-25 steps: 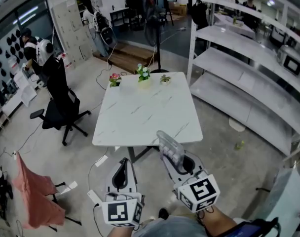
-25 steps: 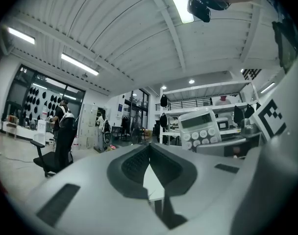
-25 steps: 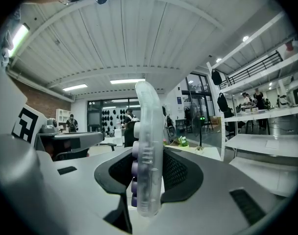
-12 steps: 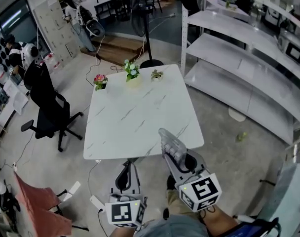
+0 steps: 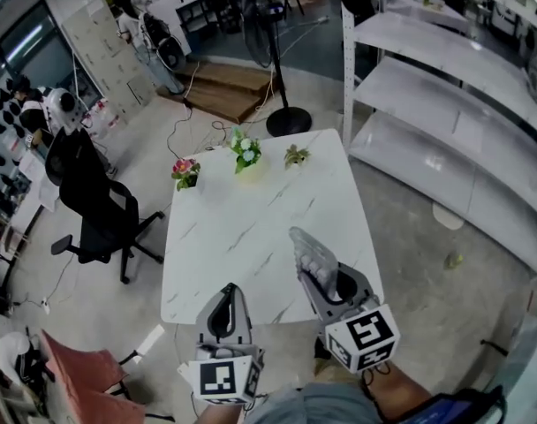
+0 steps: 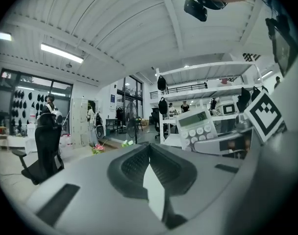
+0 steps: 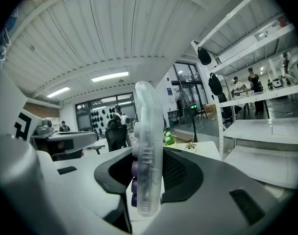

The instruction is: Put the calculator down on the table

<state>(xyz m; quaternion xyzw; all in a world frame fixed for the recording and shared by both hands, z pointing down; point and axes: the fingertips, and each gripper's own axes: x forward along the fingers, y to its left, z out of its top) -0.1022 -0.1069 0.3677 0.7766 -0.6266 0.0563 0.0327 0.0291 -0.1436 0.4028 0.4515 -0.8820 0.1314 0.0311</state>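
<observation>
Head view: the right gripper point(image 5: 325, 283) pinches the calculator point(image 5: 308, 256) upright over the near edge of the table point(image 5: 251, 223); carry it further over the table, lay it flat, then release. Left gripper view: the left gripper point(image 6: 149, 148) is pressed together, empty. Right gripper view: the calculator stands edge-on between the pads. A second ago both grippers were short of the table

Clear, glossy plastic calculator point(image 7: 148, 151) casing; smooth, faintly veined white marble-look table point(image 5: 242, 237) top, slightly shiny.

Grey left gripper point(image 5: 224, 291), grey right gripper point(image 5: 314, 276), white cubes point(image 5: 226, 380) with black square markers, dark-lined jaws
</observation>
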